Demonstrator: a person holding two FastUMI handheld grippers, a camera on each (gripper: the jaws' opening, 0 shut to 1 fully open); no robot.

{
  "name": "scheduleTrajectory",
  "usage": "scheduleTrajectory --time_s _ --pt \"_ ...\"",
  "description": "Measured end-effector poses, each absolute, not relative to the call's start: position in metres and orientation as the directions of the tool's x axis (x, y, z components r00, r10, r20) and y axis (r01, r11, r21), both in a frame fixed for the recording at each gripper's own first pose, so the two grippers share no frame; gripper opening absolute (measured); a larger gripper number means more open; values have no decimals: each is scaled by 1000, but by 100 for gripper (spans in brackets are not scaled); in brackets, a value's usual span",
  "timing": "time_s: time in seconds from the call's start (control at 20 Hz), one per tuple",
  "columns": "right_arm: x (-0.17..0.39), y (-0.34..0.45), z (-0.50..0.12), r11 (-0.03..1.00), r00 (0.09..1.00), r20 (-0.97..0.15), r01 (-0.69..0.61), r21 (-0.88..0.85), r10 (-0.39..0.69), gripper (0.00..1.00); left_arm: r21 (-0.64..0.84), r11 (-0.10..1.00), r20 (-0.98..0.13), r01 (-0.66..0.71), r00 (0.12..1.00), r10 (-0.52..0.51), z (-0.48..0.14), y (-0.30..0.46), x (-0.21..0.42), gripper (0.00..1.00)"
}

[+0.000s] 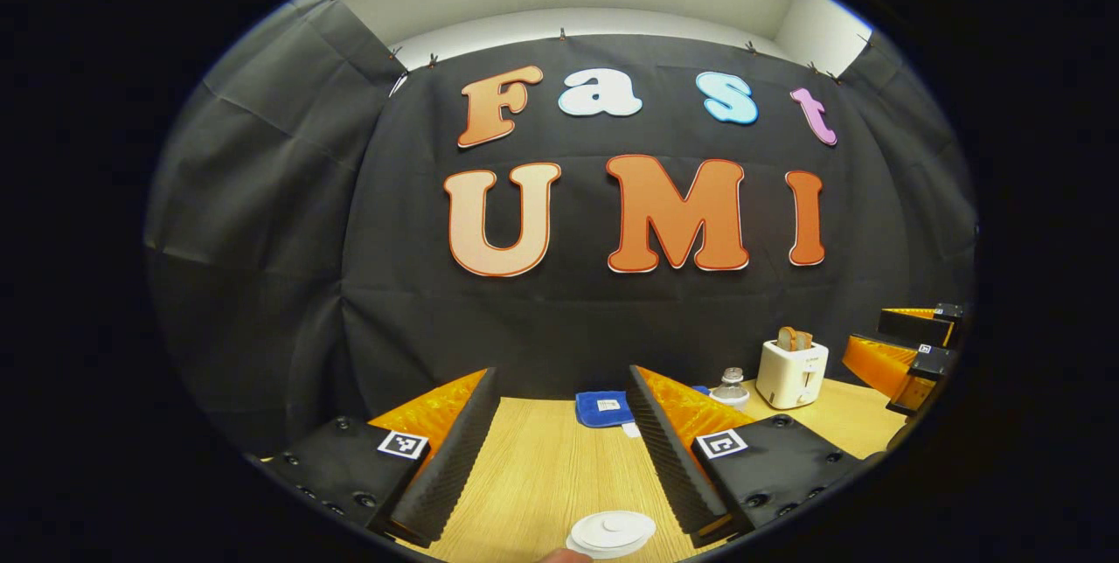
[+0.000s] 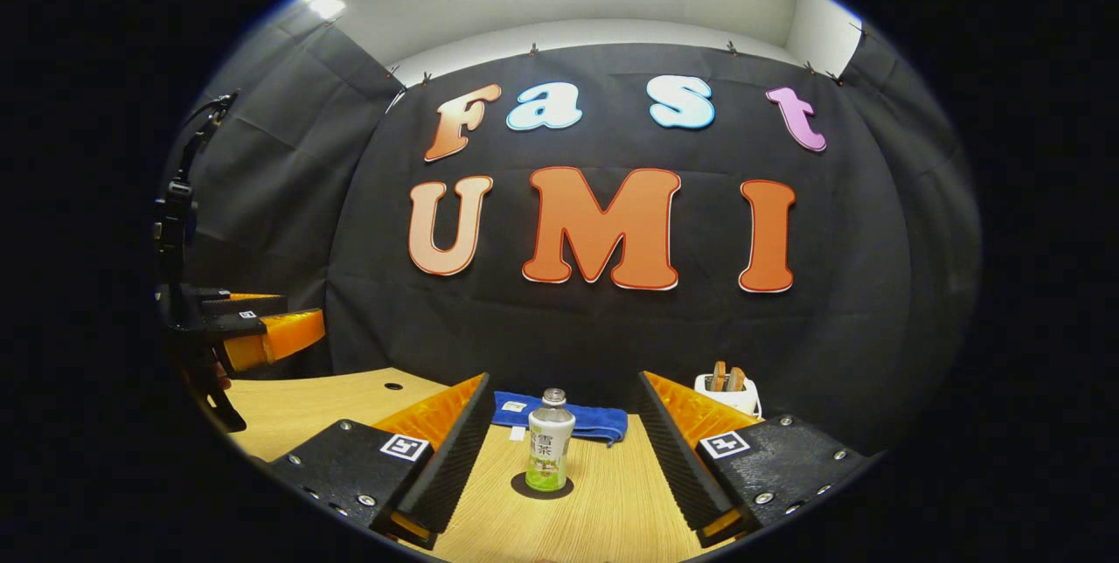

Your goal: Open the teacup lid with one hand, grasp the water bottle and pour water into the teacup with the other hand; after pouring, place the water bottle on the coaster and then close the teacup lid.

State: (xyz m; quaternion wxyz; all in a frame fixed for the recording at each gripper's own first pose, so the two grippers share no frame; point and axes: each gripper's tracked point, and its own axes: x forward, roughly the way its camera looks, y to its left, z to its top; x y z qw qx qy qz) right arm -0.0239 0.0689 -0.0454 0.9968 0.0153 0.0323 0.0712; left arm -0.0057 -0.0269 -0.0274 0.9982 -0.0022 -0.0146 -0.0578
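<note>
Both grippers held open above the table, nothing gripped yet.

The left gripper [image 1: 564, 449] is spread wide with the teacup lid [image 1: 612, 533] low between its fingers, just ahead; it should be lowered squarely before closing. The right gripper [image 2: 564, 449] is spread likewise, the water bottle [image 2: 549, 441] standing on the coaster [image 2: 542, 486] centred ahead.

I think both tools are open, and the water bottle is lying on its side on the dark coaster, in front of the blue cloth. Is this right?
Not quite. In the right gripper view the water bottle stands upright on the dark coaster, not on its side. The rest holds: the blue cloth lies behind it, and the right tool and left tool are open.
</note>
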Motion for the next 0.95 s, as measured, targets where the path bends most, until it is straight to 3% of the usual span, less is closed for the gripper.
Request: scheduleTrajectory --time_s 0.95 --pt "-18 63 -27 992 991 -33 -127 15 128 96 25 994 46 105 993 -106 -23 -26 -4 95"
